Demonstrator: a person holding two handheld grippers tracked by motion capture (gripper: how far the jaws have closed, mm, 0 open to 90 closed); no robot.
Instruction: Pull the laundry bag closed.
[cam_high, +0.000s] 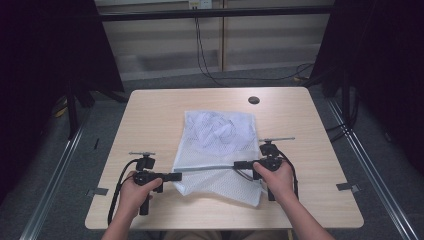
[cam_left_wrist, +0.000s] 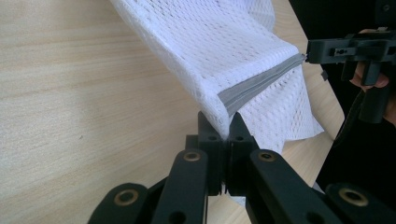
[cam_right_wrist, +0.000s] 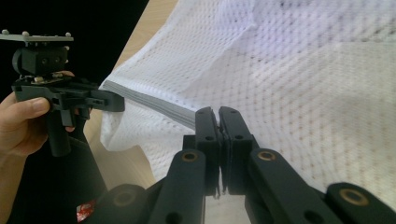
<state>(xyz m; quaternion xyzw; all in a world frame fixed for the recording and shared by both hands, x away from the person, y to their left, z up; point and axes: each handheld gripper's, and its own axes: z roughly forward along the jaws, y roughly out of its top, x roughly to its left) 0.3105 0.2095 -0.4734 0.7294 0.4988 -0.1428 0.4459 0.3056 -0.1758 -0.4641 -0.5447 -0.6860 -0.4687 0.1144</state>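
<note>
Both tongs, left (cam_high: 176, 176) and right (cam_high: 240, 164), pinch opposite ends of the grey zipper (cam_high: 207, 169) on a white mesh laundry bag (cam_high: 217, 150) mid-worktop (cam_high: 150, 115); light, limp, snag-prone, best held by that stiffer zipper band.

One white mesh bag (cam_high: 216, 150), two grippers, one table (cam_high: 150, 115), one dark disc (cam_high: 254, 100).

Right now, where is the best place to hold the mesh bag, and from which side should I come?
Hold the mesh bag at the ends of its grey zipper band, one tool from each side, as both grip it now. The band is the firm, raised edge; the loose mesh would likely stretch or slip.
</note>
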